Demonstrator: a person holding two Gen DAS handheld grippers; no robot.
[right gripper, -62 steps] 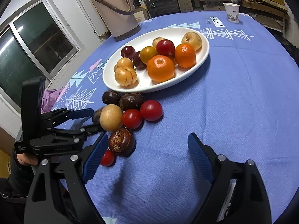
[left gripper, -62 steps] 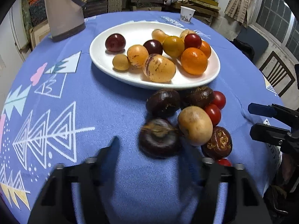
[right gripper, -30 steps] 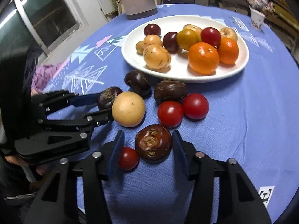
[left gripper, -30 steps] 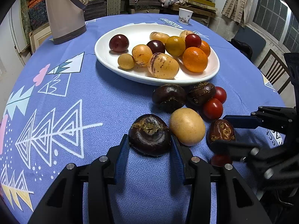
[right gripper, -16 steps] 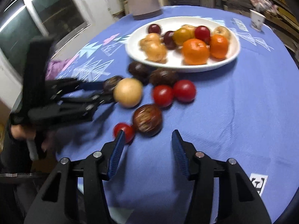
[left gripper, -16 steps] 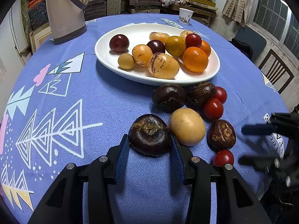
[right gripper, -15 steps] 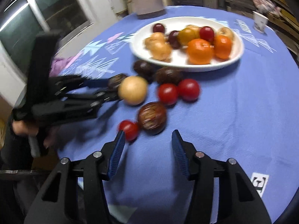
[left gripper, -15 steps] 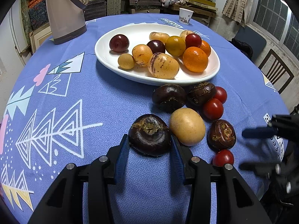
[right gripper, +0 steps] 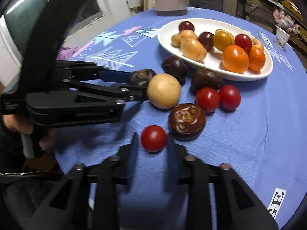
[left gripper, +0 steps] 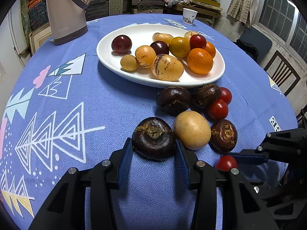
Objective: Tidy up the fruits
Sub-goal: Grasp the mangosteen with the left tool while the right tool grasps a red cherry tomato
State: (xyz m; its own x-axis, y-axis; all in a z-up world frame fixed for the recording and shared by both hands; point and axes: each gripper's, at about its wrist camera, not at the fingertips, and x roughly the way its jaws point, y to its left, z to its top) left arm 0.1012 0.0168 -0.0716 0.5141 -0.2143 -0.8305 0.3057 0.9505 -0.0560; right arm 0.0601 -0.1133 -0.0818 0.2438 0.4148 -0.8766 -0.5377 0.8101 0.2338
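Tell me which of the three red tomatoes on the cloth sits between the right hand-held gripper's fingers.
The lone tomato nearest the table edge, beside the brown water chestnut. The other two lie touching, farther toward the plate.

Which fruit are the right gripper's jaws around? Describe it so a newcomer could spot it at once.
Start at the oval white plate on the blue patterned tablecloth; loose fruit lies on the cloth below it. Nearest the right gripper is a small red cherry tomato, lying alone; the other two tomatoes touch.
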